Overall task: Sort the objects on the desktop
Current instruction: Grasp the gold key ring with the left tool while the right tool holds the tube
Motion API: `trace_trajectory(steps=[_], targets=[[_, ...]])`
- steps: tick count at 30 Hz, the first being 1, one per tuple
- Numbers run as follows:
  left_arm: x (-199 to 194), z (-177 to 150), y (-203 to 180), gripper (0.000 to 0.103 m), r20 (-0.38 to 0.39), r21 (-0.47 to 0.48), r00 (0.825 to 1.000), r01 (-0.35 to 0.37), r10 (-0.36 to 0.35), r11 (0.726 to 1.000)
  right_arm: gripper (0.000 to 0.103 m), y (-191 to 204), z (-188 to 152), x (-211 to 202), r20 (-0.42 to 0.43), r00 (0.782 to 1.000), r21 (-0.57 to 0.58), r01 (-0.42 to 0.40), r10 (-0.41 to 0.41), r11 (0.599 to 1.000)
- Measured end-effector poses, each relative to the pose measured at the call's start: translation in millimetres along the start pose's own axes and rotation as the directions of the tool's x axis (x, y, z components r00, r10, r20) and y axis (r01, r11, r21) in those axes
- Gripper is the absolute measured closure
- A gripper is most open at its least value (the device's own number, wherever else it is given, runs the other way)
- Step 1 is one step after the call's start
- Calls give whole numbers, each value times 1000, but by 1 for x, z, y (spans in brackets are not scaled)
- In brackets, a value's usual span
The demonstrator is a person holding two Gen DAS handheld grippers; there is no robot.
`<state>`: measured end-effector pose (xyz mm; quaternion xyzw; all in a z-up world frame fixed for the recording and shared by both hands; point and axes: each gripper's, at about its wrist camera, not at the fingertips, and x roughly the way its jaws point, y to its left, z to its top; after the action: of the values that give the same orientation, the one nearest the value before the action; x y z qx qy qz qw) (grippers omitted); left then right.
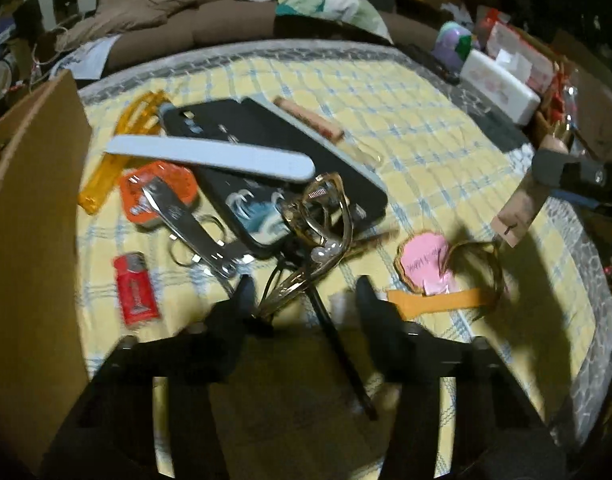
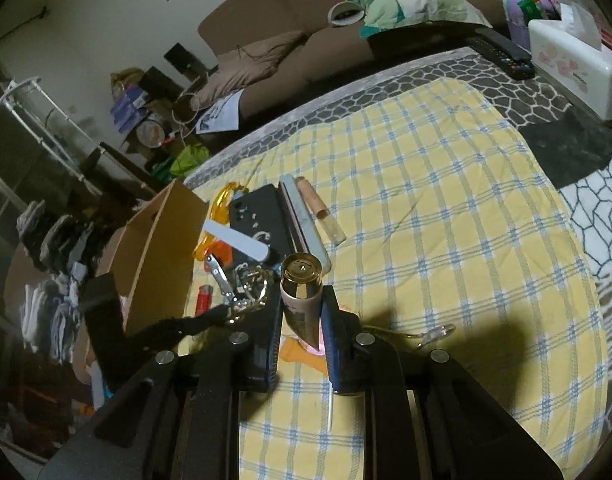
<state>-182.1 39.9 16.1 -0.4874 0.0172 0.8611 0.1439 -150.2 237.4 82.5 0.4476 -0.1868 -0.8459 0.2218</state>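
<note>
The right gripper (image 2: 301, 312) is clamped on a gold-capped tube (image 2: 299, 292) at frame centre. The left gripper (image 1: 306, 296), jaws apart, straddles the glasses (image 1: 318, 216). Most clutter remains beside the cardboard box (image 1: 29, 240) at left

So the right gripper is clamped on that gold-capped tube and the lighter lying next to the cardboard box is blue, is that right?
Not quite: the lighter is red, not blue, as the left wrist view shows. The rest holds: it lies beside the cardboard box, and the right gripper is clamped on the gold-capped tube.
</note>
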Motion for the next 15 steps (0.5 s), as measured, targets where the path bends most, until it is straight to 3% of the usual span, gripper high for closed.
trace_trajectory(steps=[2, 9, 15], targets=[[3, -5, -4, 84, -4, 8, 1000, -10, 10, 1000, 85, -1, 1, 3, -9, 1000, -4, 6, -6, 1000], [-14, -29, -9, 94, -70, -49, 990, 120, -123, 992, 85, 2, 2, 3, -24, 1000, -5, -4, 4, 1000], [-53, -56, -22, 95, -116, -81, 973, 190, -199, 978, 85, 18, -11, -2, -44, 999, -29, -28, 27, 999]])
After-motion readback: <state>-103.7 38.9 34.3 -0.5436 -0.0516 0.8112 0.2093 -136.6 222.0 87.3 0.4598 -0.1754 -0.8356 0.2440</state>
